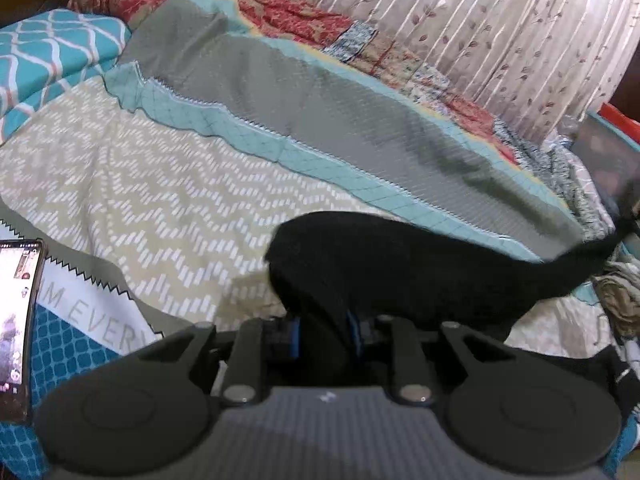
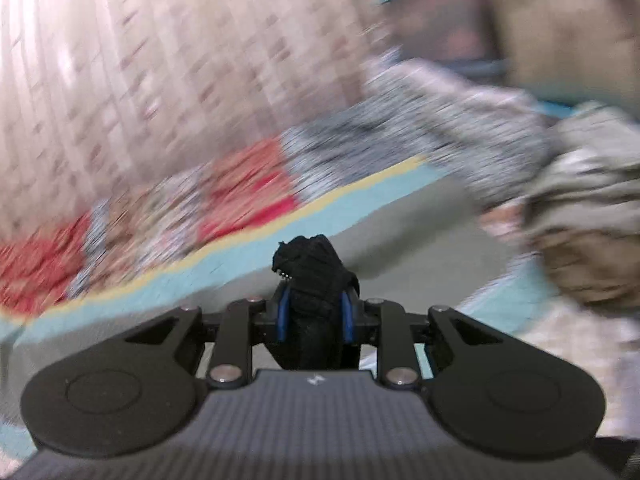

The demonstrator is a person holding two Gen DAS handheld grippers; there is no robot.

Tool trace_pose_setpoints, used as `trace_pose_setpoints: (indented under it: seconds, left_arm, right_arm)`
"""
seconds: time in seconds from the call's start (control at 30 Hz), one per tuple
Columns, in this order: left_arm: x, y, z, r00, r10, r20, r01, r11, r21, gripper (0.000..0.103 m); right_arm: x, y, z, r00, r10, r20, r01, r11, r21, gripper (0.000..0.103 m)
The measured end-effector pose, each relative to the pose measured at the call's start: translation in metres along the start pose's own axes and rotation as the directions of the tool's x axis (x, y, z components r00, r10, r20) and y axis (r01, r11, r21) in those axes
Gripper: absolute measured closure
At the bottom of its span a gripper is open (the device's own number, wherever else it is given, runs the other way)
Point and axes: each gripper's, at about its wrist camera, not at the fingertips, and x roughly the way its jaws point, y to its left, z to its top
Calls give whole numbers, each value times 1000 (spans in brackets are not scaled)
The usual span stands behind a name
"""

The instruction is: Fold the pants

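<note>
While both claws are clamped on the black pants (image 1: 400, 272), I note the cloth spans from my left gripper (image 1: 326, 332) off to the right above the bedspread (image 1: 140, 184); my right gripper (image 2: 314, 316) pinches a bunched edge. Fabric looks light, limp, likely slippery when bunched; the waistband or hem corners would give a surer hold.
</note>
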Motion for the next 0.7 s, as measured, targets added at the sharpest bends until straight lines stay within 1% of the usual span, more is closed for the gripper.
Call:
trace_pose_setpoints:
  seconds: [0.03, 0.1, 0.17, 0.2, 0.23, 0.27, 0.37, 0.4, 0.47, 0.5, 0.53, 0.57, 0.6, 0.63, 0.67, 0.7]
  left_arm:
    - [-5, -1, 1, 1000, -4, 13, 4, 1000, 1, 88]
    - [-20, 0, -1, 999, -10, 48, 10, 1000, -6, 90]
    - [-33, 3, -3, 997, -22, 76, 25, 999, -38, 90]
    - [-37, 5, -3, 996, -34, 85, 39, 998, -54, 90]
    - [-40, 7, -3, 994, -46, 94, 53, 996, -68, 91]
    - [-42, 8, -3, 994, -48, 101, 55, 996, -71, 91]
    - [-42, 3, -3, 992, -29, 124, 39, 996, -82, 91]
    - [-40, 3, -3, 990, -17, 136, 31, 995, -96, 91]
    - [-29, 5, -3, 987, 32, 157, -12, 992, -128, 91]
    - [-19, 6, -3, 985, 76, 152, -56, 989, -135, 89]
    - [-8, 5, -3, 985, 131, 111, -116, 984, -137, 85]
    - [1, 4, -4, 984, 164, 65, -155, 980, -129, 85]
    - [4, 2, -5, 985, 170, 38, -164, 979, -121, 85]
    - [1, 0, -7, 987, 155, 41, -150, 982, -113, 83]
    - [-6, -1, -9, 987, 149, 61, -143, 985, -97, 82]
    - [-12, -3, -9, 984, 156, 86, -150, 986, -75, 71]
  right_arm:
    - [-16, -16, 2, 999, -31, 26, 31, 999, 15, 76]
    - [-45, -47, 7, 995, -69, 67, 65, 996, 62, 76]
    - [-62, -75, 8, 993, -106, 60, 97, 987, 129, 76]
    - [-63, -84, 5, 992, -117, 44, 109, 982, 156, 76]
    - [-57, -85, 5, 992, -123, 20, 117, 978, 174, 76]
    - [-60, -90, 4, 992, -128, -4, 126, 973, 193, 75]
    - [-45, -82, -1, 987, -139, -80, 153, 963, 220, 75]
    - [-30, -73, -1, 986, -132, -103, 153, 960, 235, 73]
    - [-7, -63, -7, 987, -86, -137, 121, 955, 271, 68]
    - [11, -56, -9, 985, -66, -160, 106, 962, 250, 54]
    - [24, -49, -8, 978, -81, -192, 117, 976, 183, 48]
    - [34, -43, -12, 967, -152, -206, 179, 977, 119, 46]
    - [35, -40, -14, 957, -214, -198, 235, 968, 89, 46]
    - [32, -41, -19, 962, -204, -183, 223, 971, 87, 46]
    - [27, -44, -24, 973, -148, -177, 166, 982, 92, 47]
    - [20, -48, -31, 978, -111, -177, 127, 989, 82, 47]
